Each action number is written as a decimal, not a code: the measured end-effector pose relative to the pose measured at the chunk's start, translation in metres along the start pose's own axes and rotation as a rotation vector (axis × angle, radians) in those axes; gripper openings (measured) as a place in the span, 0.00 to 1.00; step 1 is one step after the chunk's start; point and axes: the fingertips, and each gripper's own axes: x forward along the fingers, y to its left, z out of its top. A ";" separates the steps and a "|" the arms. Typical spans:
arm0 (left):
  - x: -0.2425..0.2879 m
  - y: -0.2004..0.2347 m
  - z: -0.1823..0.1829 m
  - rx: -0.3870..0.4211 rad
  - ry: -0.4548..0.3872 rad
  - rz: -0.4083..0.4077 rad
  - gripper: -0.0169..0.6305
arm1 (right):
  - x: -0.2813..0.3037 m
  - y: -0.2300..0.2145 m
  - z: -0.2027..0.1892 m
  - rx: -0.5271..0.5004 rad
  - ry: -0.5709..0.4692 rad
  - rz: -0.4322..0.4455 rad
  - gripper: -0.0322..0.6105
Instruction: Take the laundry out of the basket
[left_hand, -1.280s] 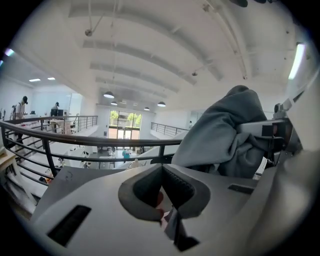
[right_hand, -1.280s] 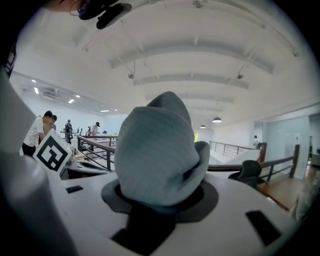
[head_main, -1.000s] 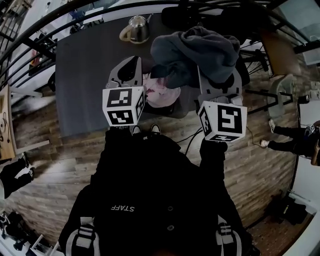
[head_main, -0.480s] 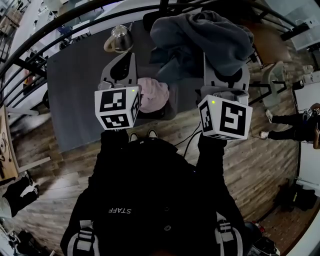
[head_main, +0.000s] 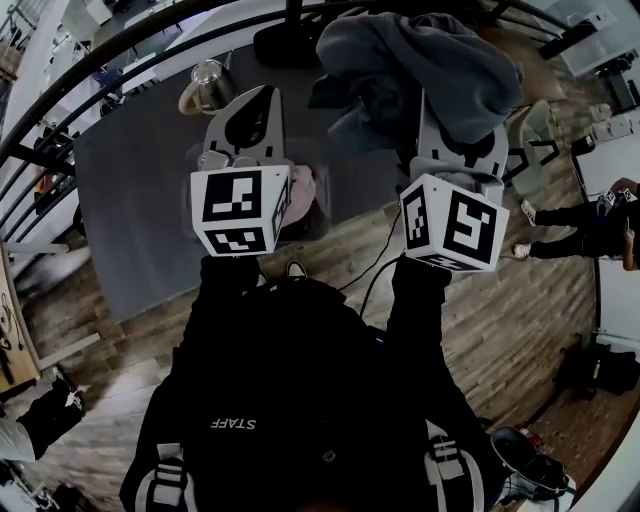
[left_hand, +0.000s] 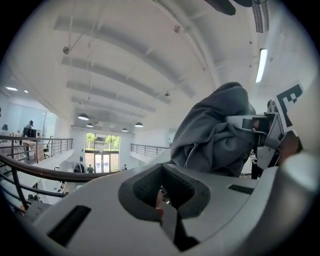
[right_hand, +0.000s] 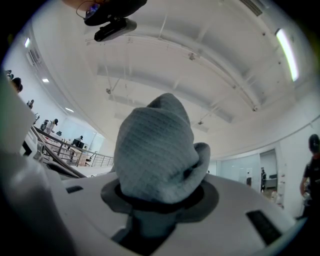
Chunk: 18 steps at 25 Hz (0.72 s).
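A bulky grey hooded garment (head_main: 420, 65) hangs bunched in the air, and my right gripper (head_main: 445, 128) is shut on a fold of it. In the right gripper view that grey cloth (right_hand: 155, 155) fills the jaws of the right gripper (right_hand: 160, 194). To its left my left gripper (head_main: 260, 95) is raised too, and its jaws are shut (left_hand: 161, 175) with no cloth clearly between them. From the left gripper view the grey garment (left_hand: 215, 135) hangs to the right. Pink laundry (head_main: 303, 190) lies below in the dark basket (head_main: 320, 222), partly hidden by the left marker cube.
The basket stands near the front edge of a dark grey table (head_main: 140, 190). A metal kettle (head_main: 207, 85) sits at the table's far side. A cable (head_main: 372, 268) runs over the wooden floor. A curved railing (head_main: 90, 80) passes behind, and a chair (head_main: 535, 135) is at the right.
Both grippers have risen and moved away from me, carrying the grey garment up and off the basket. The pink laundry stays low in the basket.
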 end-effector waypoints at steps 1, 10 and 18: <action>0.003 -0.006 0.001 0.002 0.000 -0.011 0.03 | 0.000 -0.007 -0.001 -0.003 0.002 -0.012 0.35; 0.025 -0.037 -0.025 0.008 0.053 -0.036 0.03 | 0.005 -0.051 -0.062 0.022 0.117 -0.044 0.35; 0.036 -0.033 -0.080 0.008 0.149 0.003 0.03 | 0.009 -0.036 -0.167 0.144 0.288 0.032 0.36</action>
